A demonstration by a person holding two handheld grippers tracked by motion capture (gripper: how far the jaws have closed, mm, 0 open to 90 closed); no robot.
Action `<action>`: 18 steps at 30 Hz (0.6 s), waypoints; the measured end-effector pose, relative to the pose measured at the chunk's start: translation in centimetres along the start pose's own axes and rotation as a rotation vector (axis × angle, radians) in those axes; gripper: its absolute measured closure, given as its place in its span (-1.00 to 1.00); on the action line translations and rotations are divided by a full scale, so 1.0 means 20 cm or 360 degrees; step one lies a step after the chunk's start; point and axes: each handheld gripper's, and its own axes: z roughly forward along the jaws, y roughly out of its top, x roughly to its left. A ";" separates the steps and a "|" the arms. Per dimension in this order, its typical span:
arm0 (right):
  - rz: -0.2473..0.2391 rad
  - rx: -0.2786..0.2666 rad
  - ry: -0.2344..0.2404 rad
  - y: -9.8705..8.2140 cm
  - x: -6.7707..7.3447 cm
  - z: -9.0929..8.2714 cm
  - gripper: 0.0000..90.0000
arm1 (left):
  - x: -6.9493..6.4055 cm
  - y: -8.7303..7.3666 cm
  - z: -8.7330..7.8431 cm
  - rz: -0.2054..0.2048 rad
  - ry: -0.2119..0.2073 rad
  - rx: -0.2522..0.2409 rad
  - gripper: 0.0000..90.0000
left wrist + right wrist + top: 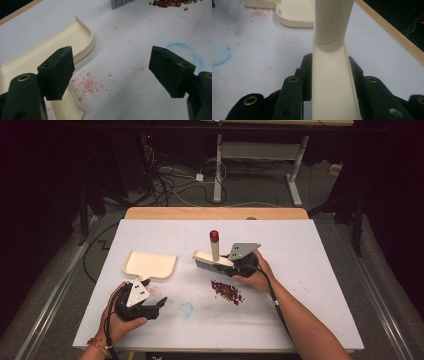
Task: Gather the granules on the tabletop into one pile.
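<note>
The right gripper (235, 266) clamped the cream hand brush (212, 258) mid-desk, just behind a pile of red beans (227, 291). The left gripper (161, 304) rested with jaws wide apart and empty beside the cream dustpan (150, 265), toward the desk's (310, 285) front-left corner.

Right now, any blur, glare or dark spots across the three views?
High view: table evenly lit, surroundings nearly black, beans small but distinct. Left gripper view: near fingers soft, dustpan clear, no glare. Right gripper view: brush so close it is soft and washed pale.

Dustpan (150, 264) left of brush (212, 261)
</note>
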 end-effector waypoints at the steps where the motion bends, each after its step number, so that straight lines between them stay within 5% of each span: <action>1: -0.0013 -0.0010 0.0036 -0.01 0.00 0.00 0.50 | 0.00 0.00 0.00 0.0002 -0.0001 0.0004 -0.56; 8: -0.0210 0.0089 0.0311 -0.03 0.03 -0.07 0.48 | -0.01 -0.01 0.00 0.0014 -0.0011 0.0024 -0.56; 18: -0.0289 0.0111 0.0434 -0.10 0.06 -0.23 0.48 | -0.03 0.00 0.01 0.0042 -0.0030 0.0057 -0.56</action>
